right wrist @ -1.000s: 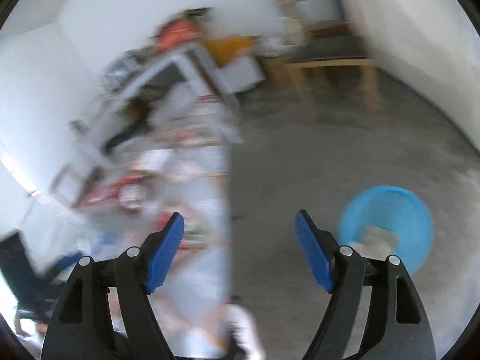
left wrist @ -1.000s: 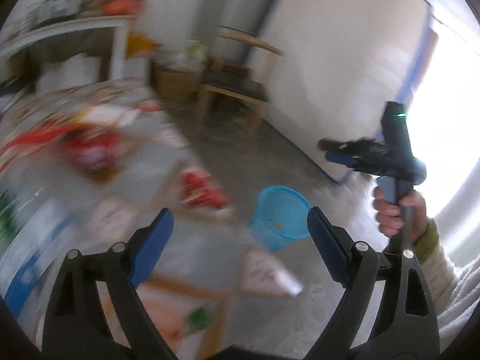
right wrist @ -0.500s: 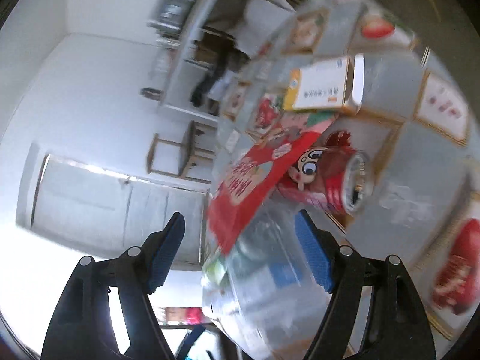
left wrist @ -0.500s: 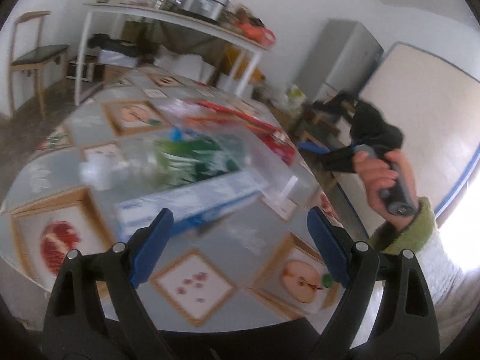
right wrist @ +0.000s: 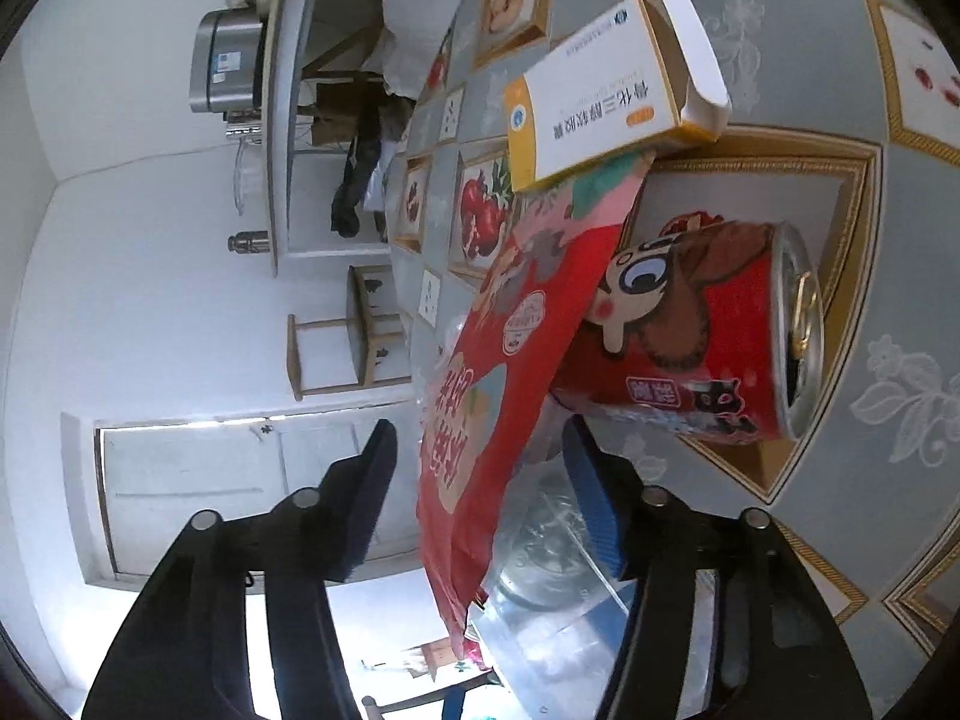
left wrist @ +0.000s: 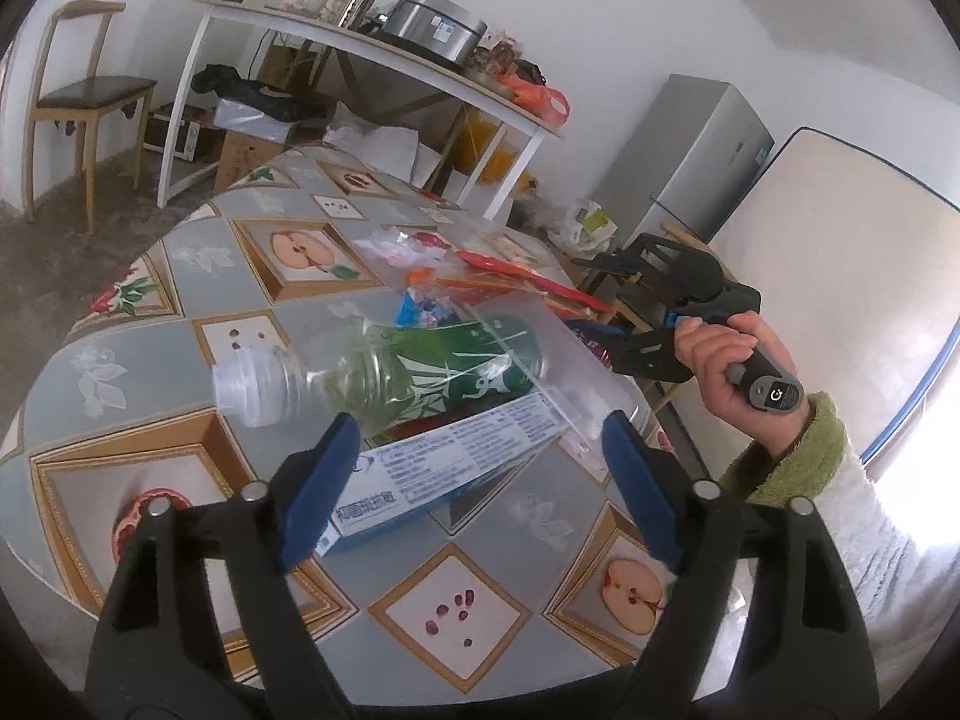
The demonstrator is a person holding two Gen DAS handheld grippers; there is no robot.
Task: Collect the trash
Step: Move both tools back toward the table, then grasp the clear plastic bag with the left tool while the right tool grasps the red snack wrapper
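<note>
In the left wrist view a clear plastic bottle with a green label [left wrist: 396, 372] lies on a white and blue carton [left wrist: 444, 468] on the fruit-patterned table [left wrist: 180, 360]. My left gripper [left wrist: 480, 480] is open just above and in front of the carton. My right gripper [right wrist: 480, 480], rolled sideways, is open with a red snack wrapper [right wrist: 492, 408] between its fingers; whether they touch it I cannot tell. A red drink can [right wrist: 702, 336] lies beside it, and a yellow and white medicine box [right wrist: 606, 108] lies beyond. The right gripper also shows in the left wrist view [left wrist: 660, 312].
More wrappers [left wrist: 480, 276] lie farther back on the table. A white side table with a cooker [left wrist: 432, 30] stands behind, a wooden chair [left wrist: 78, 96] at the left, a fridge [left wrist: 696, 144] and a leaning mattress [left wrist: 840, 264] at the right.
Both grippers swung from the floor and the blue basket to the table. The left now hovers at the bottle and carton; the right has closed in on the red wrapper and can.
</note>
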